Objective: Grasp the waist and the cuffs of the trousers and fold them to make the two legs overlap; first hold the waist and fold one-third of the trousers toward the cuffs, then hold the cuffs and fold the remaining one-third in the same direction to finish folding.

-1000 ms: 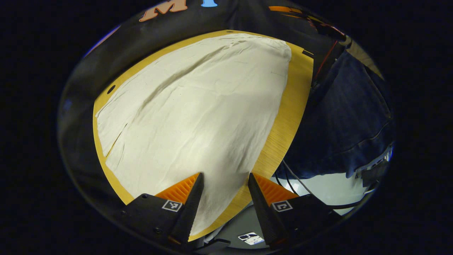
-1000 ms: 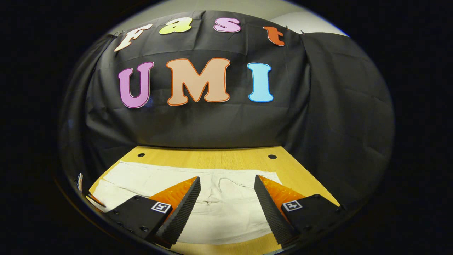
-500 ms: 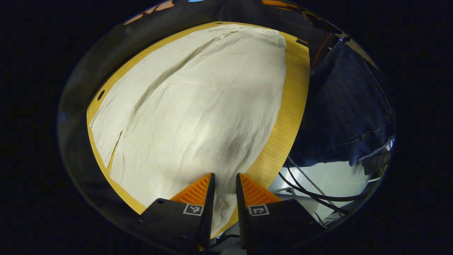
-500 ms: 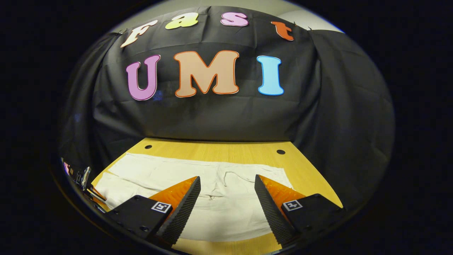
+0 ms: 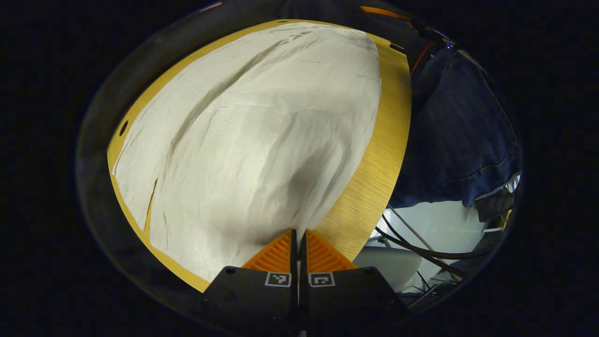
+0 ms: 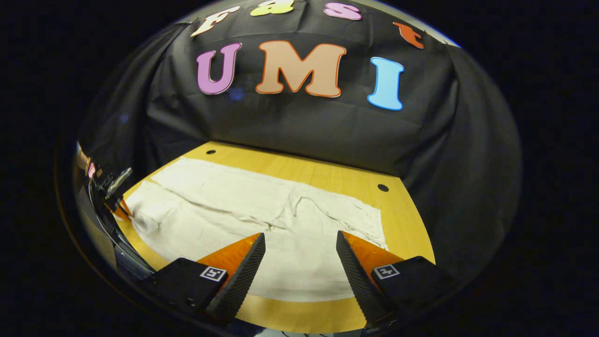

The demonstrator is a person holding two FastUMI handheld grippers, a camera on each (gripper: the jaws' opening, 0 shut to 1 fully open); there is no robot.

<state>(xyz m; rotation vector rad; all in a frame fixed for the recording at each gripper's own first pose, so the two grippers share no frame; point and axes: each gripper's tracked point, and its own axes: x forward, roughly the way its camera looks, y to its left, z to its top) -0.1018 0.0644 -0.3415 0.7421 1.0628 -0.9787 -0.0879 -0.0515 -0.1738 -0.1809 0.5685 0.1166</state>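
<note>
1. Cream trousers [image 5: 243,131] spread flat across wooden table [image 5: 374,154].
2. Left gripper [image 5: 298,232] pinched tight on trousers' near edge, cloth pulled into a ridge.
3. Right gripper [image 6: 299,238] spread wide, hovering above trousers [image 6: 281,234] near drawstring [image 6: 299,203].

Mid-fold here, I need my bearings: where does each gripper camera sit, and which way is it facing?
Left gripper view: rides the left gripper, looking along the cream cloth trousers; its fingers are shut on a trouser edge; the person's dark clothing at right.
Right gripper view: rides the right gripper, fingers open, facing the booth's wall across the trousers.
Shared: trousers, wooden table.
</note>
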